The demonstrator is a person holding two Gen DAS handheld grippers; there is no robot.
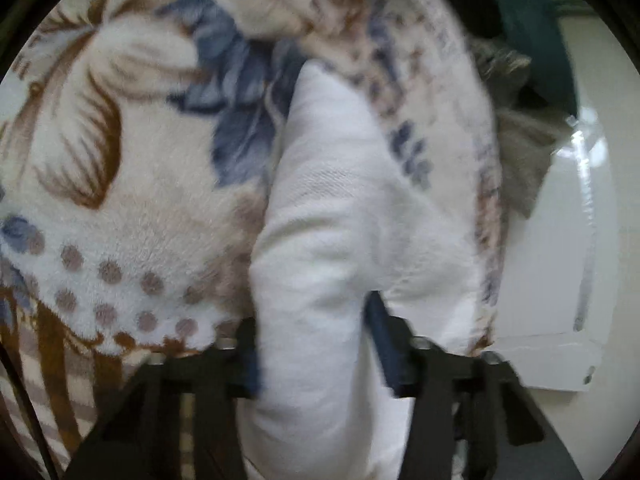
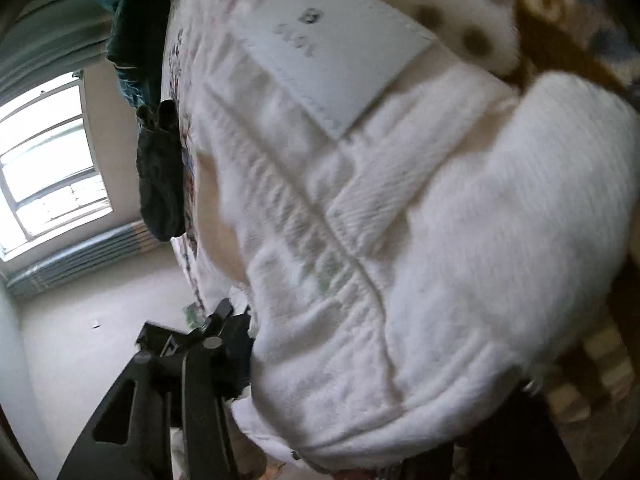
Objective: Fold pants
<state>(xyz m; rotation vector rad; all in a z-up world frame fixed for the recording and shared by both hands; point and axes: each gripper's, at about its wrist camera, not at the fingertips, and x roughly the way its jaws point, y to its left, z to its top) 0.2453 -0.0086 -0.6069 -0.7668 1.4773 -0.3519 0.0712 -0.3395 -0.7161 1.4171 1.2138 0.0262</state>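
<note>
Now the white pants (image 1: 332,240) lie on the patterned blanket (image 1: 120,200), a leg bunched between the left gripper (image 1: 316,360) pads, pinched. The right gripper (image 2: 340,360) is smothered in waistband; grip unclear. Best to lift both evenly, keeping the fold taut.

Left gripper (image 1: 316,356) jaws clamped, right gripper (image 2: 384,392) angled downward, jaws partly hidden
</note>
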